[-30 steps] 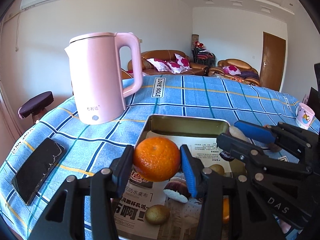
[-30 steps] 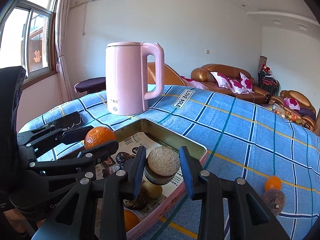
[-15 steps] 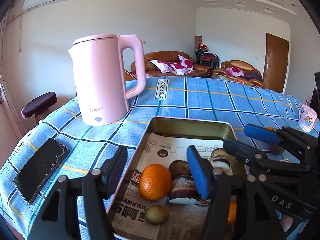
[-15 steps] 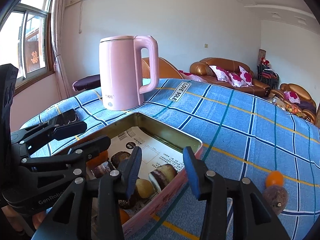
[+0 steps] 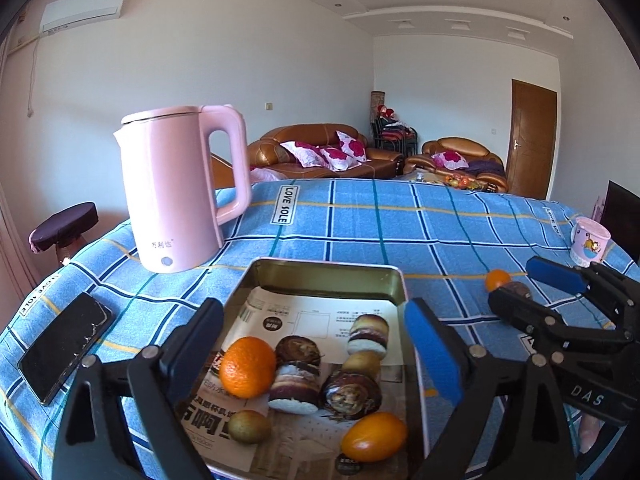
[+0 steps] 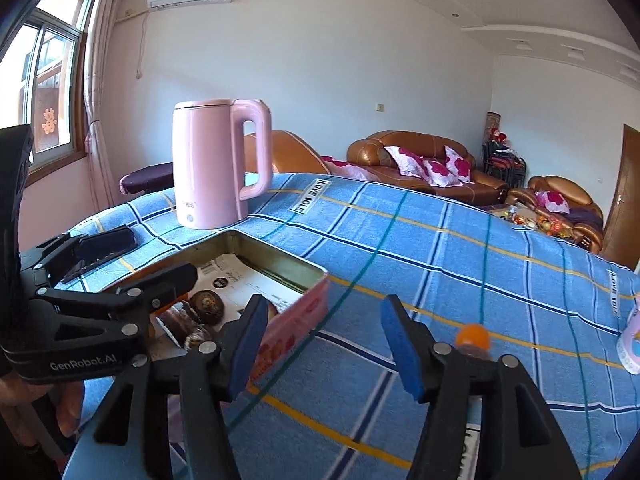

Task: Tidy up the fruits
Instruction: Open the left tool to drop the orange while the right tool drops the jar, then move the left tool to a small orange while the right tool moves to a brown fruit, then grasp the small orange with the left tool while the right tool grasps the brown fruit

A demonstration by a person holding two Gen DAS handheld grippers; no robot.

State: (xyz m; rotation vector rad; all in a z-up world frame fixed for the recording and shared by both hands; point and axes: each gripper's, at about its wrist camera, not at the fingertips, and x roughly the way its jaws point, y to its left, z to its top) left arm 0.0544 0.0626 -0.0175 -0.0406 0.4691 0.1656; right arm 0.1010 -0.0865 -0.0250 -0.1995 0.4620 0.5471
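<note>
A metal tin (image 5: pixel 320 270) lined with printed paper sits on the blue checked cloth. It holds an orange (image 5: pixel 248 367), a kiwi (image 5: pixel 251 427), a second orange fruit (image 5: pixel 374 437) and several dark brown fruits (image 5: pixel 351 389). My left gripper (image 5: pixel 316 346) is open and empty above the tin. My right gripper (image 6: pixel 324 346) is open and empty, right of the tin's pink wall (image 6: pixel 298 326). A small orange (image 6: pixel 473 335) and a dark fruit (image 5: pixel 516 289) lie on the cloth to the right. The right gripper also shows in the left wrist view (image 5: pixel 524 286).
A pink kettle (image 5: pixel 180 188) stands behind the tin at left. A black phone (image 5: pixel 64 350) lies near the cloth's left edge. A pink-and-white cup (image 5: pixel 590 242) stands at far right. Sofas and a door lie beyond the table.
My left gripper opened and let the orange drop into the tin. My right gripper released its brown fruit into the tin, opened wide and moved right, off the tin.
</note>
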